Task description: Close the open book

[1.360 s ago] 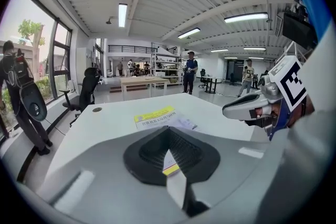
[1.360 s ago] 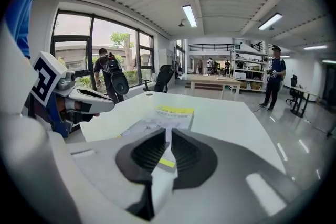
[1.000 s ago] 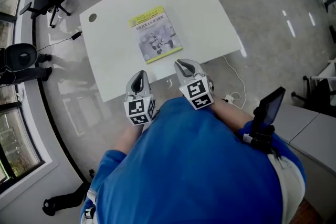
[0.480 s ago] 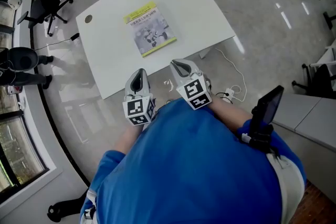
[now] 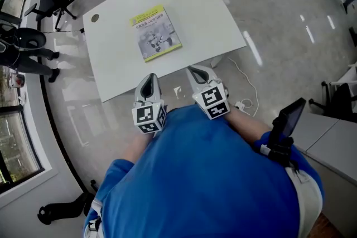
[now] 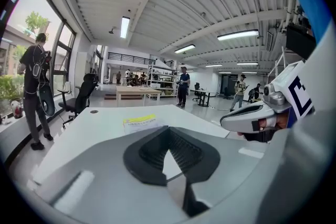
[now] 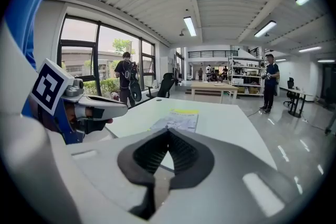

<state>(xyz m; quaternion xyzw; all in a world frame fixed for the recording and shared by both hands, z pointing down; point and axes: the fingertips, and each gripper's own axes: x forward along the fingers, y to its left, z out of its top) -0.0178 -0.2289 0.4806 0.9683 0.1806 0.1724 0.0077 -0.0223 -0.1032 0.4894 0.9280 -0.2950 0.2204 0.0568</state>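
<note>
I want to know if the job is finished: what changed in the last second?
The left hand-held gripper and the right hand-held gripper drew back a little from the table edge. The right one's jaws have just closed the last bit, with nothing between them. The book stayed closed, flat on the table, untouched.

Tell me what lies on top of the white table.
Only a book lies flat on the table, closed, cover up. A small round hole sits near one corner. The surface beneath the book is covered and cannot be seen.
</note>
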